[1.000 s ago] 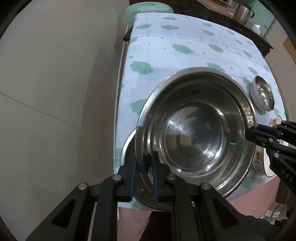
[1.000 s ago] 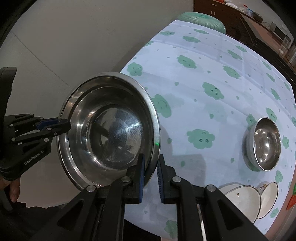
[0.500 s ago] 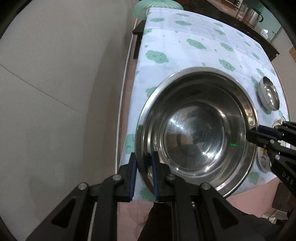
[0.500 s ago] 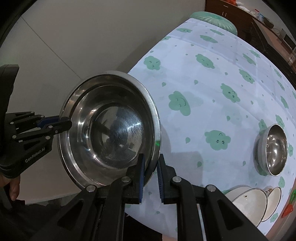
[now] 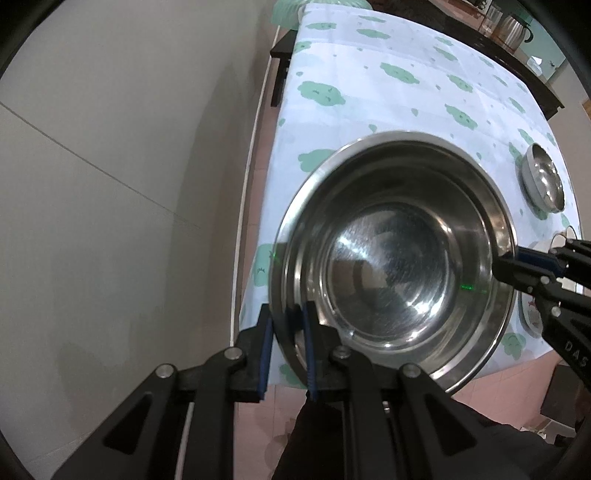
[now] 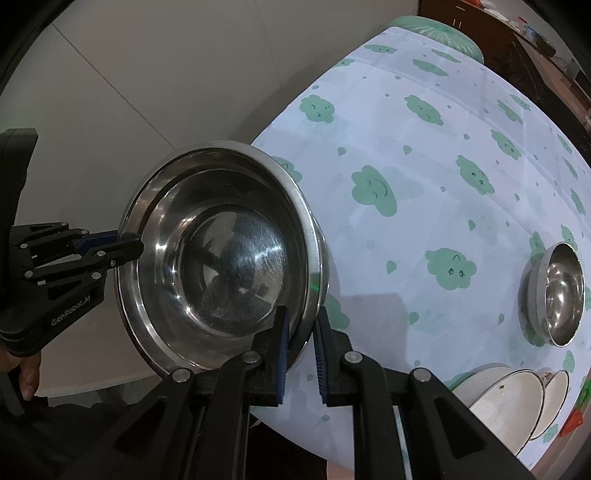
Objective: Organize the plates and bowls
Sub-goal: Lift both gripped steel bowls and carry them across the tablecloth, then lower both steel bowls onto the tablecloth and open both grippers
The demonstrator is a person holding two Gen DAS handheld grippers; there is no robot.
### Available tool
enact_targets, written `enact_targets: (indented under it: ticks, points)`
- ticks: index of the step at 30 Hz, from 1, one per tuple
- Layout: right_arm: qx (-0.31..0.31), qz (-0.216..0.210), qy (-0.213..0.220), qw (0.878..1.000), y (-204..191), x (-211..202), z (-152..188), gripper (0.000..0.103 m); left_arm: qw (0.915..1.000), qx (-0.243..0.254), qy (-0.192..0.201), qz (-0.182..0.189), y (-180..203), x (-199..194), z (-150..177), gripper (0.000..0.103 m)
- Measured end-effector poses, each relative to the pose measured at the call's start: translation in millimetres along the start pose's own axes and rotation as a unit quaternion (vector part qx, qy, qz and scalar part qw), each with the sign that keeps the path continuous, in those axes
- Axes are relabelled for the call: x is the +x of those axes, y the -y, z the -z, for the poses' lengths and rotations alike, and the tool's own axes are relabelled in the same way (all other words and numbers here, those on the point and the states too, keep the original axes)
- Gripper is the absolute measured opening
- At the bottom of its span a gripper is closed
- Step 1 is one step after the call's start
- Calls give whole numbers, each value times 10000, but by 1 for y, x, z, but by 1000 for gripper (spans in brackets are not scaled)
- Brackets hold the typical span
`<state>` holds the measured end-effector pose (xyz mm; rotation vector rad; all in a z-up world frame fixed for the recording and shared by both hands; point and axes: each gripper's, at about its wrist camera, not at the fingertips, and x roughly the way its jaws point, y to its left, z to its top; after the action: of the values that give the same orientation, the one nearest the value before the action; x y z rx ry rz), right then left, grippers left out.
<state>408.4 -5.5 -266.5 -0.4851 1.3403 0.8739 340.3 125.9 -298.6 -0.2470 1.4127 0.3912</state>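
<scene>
A large steel bowl hangs above the near left corner of the cloud-print table. My left gripper is shut on the bowl's near rim in the left wrist view. My right gripper is shut on the opposite rim, and it also shows in the left wrist view as the right gripper pinching the rim from the right. The left gripper shows at the left of the right wrist view. A small steel bowl sits on the table.
White enamel bowls lie overlapping at the table's near right edge. A green stool stands at the far end. Dark furniture with a kettle lies beyond. A pale wall is to the left. A hand grips the left tool.
Both grippers and the large bowl have shifted together toward the table's near left corner and slightly down; the grip on both rims is unchanged.
</scene>
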Motion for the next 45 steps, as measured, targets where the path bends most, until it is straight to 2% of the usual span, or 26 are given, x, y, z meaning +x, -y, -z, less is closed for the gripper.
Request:
enact_targets:
  ticks: [15,37,42,44,45]
  points:
    - [-10,-79,-201,9998,4,19,1,15,9997,-32,-234,19,2,19,0,13]
    - [-147,36,-286,9995,3,30,-2,17,9995,-42,-315,26,3,29,0,14]
    - [-123,21,-254,9996,3,29,-2,17,9995,-34,-300,1,3,27,0,18]
    - [-92,-10,-239,9997,2,29,-2,25,9997,-3,-255,31,4,25,1,18]
    - [-80,-11,-235,9997,3,29,-2,31,9997,23,-244,23,5,25,1,18]
